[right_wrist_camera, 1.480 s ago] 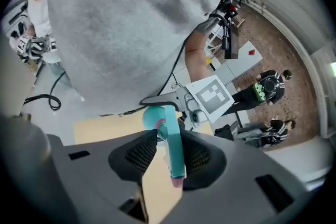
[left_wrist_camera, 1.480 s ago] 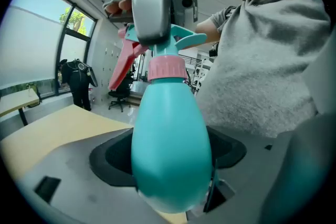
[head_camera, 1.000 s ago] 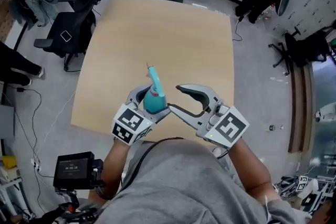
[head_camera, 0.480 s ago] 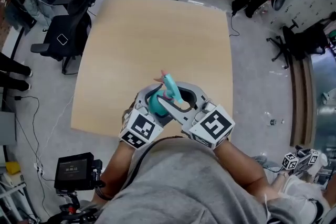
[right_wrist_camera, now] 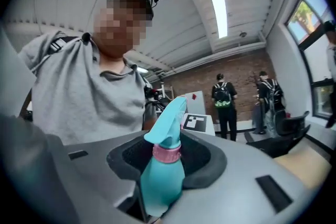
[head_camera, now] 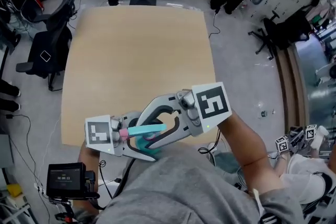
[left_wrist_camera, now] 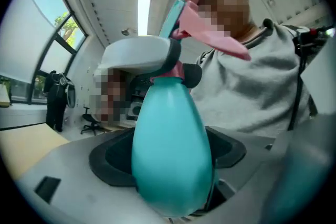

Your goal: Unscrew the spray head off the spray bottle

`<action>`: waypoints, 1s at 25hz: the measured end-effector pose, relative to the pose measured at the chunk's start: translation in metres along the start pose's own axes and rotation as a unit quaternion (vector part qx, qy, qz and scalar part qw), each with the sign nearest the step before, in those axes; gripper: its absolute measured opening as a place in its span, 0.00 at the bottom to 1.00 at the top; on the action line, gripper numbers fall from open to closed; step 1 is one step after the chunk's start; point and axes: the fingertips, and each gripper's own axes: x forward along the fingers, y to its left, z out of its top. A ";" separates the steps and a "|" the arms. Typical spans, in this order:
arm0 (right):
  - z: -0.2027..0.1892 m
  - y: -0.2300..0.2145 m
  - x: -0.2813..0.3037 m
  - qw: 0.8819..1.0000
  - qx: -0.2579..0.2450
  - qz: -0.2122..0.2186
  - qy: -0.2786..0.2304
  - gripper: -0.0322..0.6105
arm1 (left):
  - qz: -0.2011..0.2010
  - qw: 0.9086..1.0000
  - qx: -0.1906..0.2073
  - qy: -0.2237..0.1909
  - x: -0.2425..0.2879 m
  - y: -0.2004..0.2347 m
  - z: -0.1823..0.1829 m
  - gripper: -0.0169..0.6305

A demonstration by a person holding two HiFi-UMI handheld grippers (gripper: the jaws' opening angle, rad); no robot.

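Just off the desk's (head_camera: 136,55) near edge, the left claw (left_wrist_camera: 168,165) clamps the spray bottle's (left_wrist_camera: 168,134) teal belly; its view shows a pink trigger (left_wrist_camera: 210,34) unseen from the right. The right claw (right_wrist_camera: 167,160), just closing, pinches the spray head's (right_wrist_camera: 169,118) pink collar (right_wrist_camera: 167,153).

Bright, even indoor light.
Ceiling strip light (right_wrist_camera: 218,2) glares; gripper views fisheye, dark corners; spray bottle (left_wrist_camera: 168,155) blurs up close.

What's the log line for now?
left gripper: shut on teal plastic spray bottle | right gripper: jaws just closing on pink-collared spray head | head: still on
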 end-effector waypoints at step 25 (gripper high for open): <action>-0.040 -0.101 -0.063 0.876 0.039 -0.481 -0.022 0.34 | 0.510 0.854 -0.006 0.105 -0.065 0.144 -0.040 0.64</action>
